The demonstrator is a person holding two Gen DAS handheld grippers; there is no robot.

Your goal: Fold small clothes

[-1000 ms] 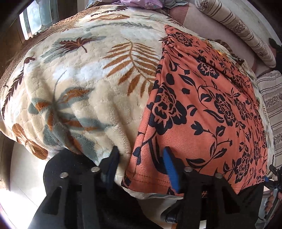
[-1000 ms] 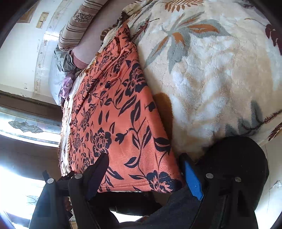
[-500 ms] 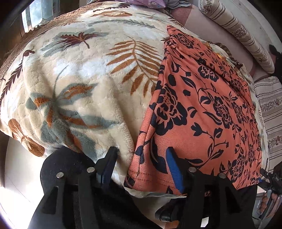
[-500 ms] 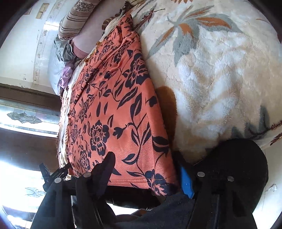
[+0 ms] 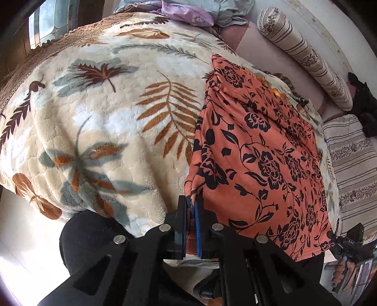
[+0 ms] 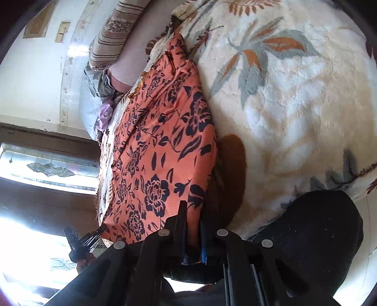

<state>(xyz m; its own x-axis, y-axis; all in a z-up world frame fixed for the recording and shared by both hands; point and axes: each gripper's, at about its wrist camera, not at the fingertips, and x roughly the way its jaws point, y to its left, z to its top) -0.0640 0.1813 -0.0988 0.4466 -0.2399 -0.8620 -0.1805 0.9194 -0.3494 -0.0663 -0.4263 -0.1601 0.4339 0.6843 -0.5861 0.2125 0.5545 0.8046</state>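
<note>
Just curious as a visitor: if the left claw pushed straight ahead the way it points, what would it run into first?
The left claw is already shut on the near corner of the orange floral garment. Pushing on, it would probably plough into that cloth and the leaf-patterned fleece blanket beneath it.

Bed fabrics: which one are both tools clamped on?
The orange black-floral garment. The left tool pinches its near-left corner and the right tool its near-right corner. The cream leaf-print blanket only lies underneath, ungripped.

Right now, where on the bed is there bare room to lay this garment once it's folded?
The leaf-print fleece blanket lies bare left of the orange black-flowered garment. Crowded: purple and grey clothes and striped bolster at the head.
</note>
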